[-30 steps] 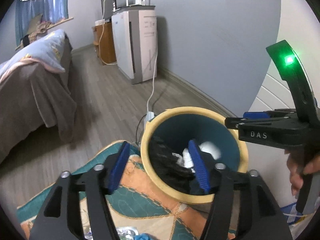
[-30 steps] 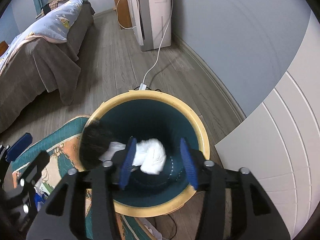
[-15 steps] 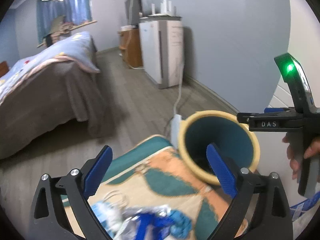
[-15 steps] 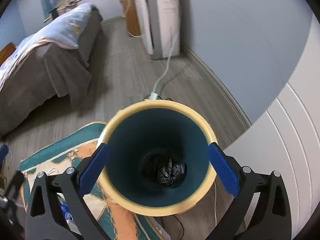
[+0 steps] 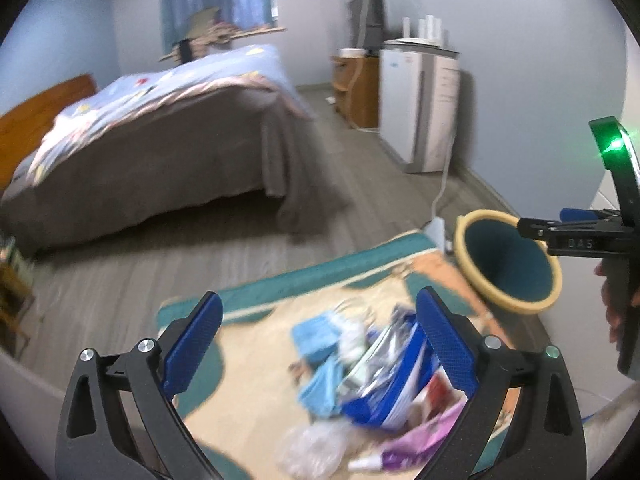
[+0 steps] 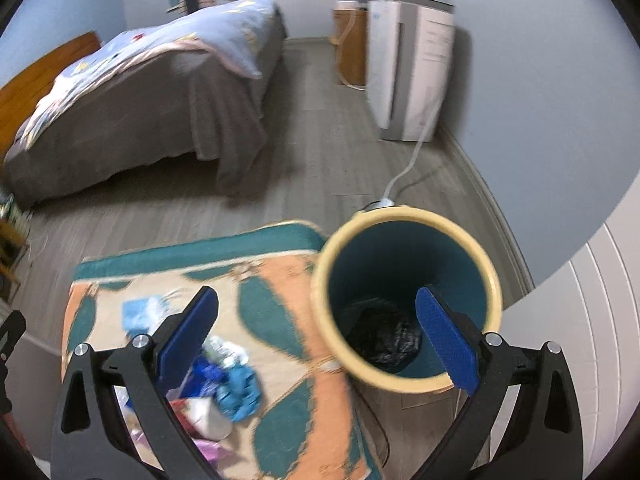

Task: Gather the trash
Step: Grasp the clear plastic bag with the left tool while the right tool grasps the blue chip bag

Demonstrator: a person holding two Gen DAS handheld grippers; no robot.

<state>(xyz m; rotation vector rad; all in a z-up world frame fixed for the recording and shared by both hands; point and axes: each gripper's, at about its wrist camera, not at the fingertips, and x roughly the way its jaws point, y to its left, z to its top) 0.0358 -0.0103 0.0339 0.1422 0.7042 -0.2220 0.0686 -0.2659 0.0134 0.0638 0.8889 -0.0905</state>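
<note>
Hovering with both tongs, left (image 5: 318, 354) and right (image 6: 316, 342), gaping empty, the job looked between grabs; next needed picking from the litter pile (image 5: 360, 376) for the bin (image 6: 406, 296).

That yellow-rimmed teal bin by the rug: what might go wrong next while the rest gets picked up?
1. The yellow-rimmed teal bin stands over a white power cable; a bump could tip it.
2. The pile of blue and purple wrappers is tangled, so the open left gripper may snag several and drop some.
3. The patterned teal and orange rug could bunch under a low grab.
</note>
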